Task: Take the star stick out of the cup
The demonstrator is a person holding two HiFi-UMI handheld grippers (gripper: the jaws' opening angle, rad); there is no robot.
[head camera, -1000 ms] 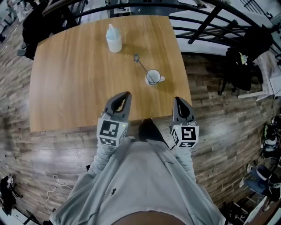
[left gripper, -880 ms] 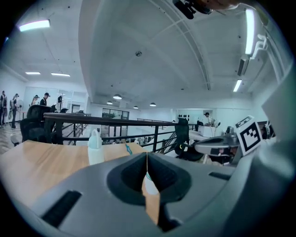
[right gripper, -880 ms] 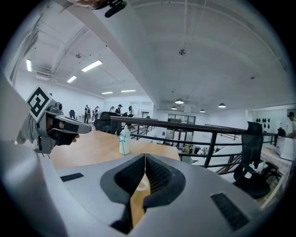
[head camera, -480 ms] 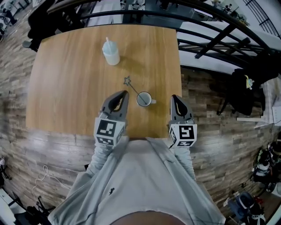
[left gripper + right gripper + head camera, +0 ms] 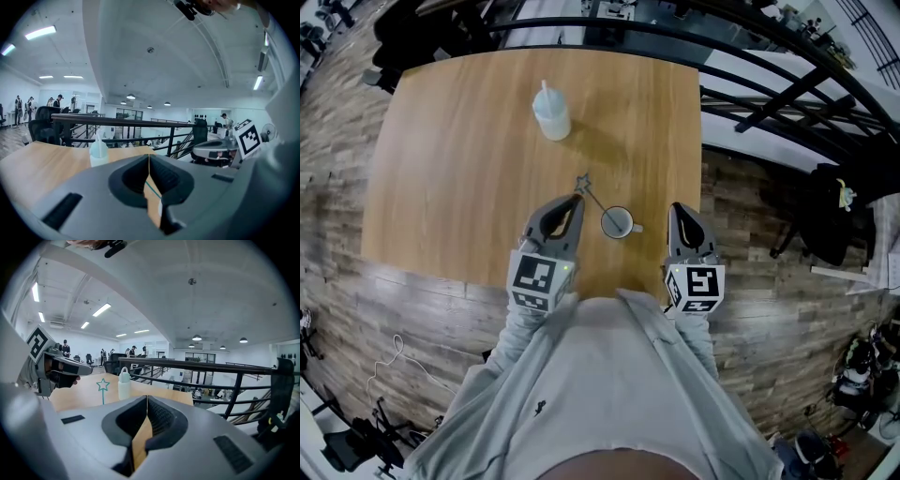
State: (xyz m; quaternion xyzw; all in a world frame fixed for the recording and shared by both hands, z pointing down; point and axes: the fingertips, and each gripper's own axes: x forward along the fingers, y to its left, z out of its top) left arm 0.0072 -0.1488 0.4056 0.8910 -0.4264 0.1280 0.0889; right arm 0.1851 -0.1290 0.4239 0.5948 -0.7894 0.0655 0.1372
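Wood-grain table (image 5: 450, 169) seen from the head view, with the white cup (image 5: 617, 223) sitting close to the edge nearest the person. The star stick (image 5: 593, 195) is in the cup, leaning out toward about 10 o'clock, and its little star end hangs over the tabletop just past the rim.

The left gripper (image 5: 574, 200) is at roughly 9 o'clock from the cup, just beside it but not touching. Its tip is near the star end of the stick, and I can't tell whether they touch. Its own view shows the jaws pressed fully together with nothing pinched between them.

The right gripper (image 5: 679, 209) is at about 3 o'clock from the cup, on the handle side and a bit further off. Same story there: jaws closed tight on each other, nothing in them. Through its view the teal star outline pokes up at about 10 o'clock from the jaws (pretty easy to spot against the wood).

A pale blue-white bottle (image 5: 551, 114) stands further out on the table, around 11 o'clock from the cup and well apart from it. A black railing (image 5: 750, 37) runs past the far side of the table, and there's wood-plank floor (image 5: 337, 281) all around it.
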